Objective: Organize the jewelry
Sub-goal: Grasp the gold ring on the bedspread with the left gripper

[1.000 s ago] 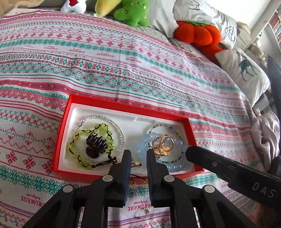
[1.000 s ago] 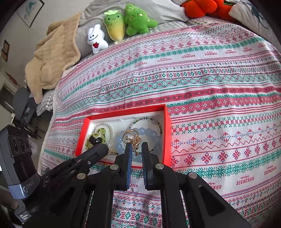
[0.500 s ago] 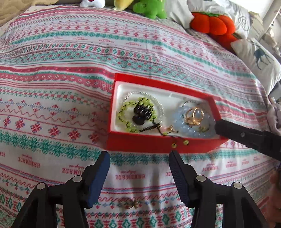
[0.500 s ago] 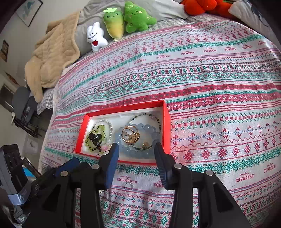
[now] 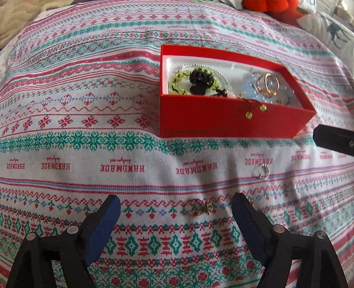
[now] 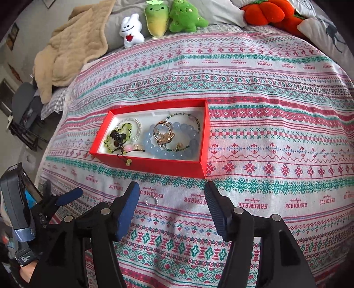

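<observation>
Left wrist view: the left gripper (image 5: 176, 207) fills the bottom of the frame with its fingers spread wide and nothing between the pads. Just ahead of them, a little right of centre, a gold ring (image 5: 198, 207) lies loose on the patterned bedspread (image 5: 66, 110). Further up and to the right sits a small silver ring (image 5: 263, 171), also on the cloth. The red jewelry box (image 5: 232, 121) stands in the upper right, already holding a green bead bracelet (image 5: 177, 82), a pale blue bead bracelet (image 5: 256, 85) and gold rings (image 5: 267, 85).

Right wrist view: the right gripper (image 6: 172, 206) is at the bottom centre, likewise wide apart and empty. The silver ring (image 6: 152, 201) lies just beside its left finger; the box (image 6: 168, 165) is mid-frame, plush toys (image 6: 163, 20) along the top.

The step in hand looks like collecting the stray rings. Next, each gripper probably needs to lower over its nearest ring and close gently, since thin rings on soft fabric may slip or sink.
</observation>
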Demonstrator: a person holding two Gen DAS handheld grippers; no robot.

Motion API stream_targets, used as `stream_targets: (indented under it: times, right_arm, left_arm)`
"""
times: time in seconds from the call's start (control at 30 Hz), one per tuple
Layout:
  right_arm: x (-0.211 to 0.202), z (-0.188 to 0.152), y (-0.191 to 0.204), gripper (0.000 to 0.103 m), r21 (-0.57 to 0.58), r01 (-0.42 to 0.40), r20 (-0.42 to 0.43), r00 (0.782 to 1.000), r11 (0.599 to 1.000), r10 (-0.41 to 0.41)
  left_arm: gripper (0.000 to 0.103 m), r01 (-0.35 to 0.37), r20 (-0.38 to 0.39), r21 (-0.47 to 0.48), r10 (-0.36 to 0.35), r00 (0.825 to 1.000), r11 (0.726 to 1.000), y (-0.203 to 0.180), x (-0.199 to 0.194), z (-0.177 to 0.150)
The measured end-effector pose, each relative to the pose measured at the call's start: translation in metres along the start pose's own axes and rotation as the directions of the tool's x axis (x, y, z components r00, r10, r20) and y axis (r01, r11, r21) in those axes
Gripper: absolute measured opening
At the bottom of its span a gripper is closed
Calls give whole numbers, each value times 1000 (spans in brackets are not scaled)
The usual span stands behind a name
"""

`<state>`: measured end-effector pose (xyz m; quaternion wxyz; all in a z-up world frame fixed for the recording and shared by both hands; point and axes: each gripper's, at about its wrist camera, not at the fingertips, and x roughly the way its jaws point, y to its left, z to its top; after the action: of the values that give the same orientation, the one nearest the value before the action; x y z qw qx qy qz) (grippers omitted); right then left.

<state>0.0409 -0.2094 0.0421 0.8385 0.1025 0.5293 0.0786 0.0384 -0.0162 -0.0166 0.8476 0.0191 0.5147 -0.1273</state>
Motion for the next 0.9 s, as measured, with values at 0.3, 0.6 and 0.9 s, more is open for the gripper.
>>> stream_targets:
  times: [0.3,0.6,0.9]
  right_arm:
    - [2,-16,-5,69,-31,61,-30,998,998,-61]
    - [1,-32,-9,69,-70,92,-51,994,993,-96]
    - [7,-47,-10,69,-88,124,-59,990,988,-129]
  left_arm:
    - [86,19,54,71,-23,998,997,-6,0,-21]
    - [86,-27,66,127,19,998,992,-12,4,-29]
    - [69,-6,109,148,-10,994,989,-16,2,-34]
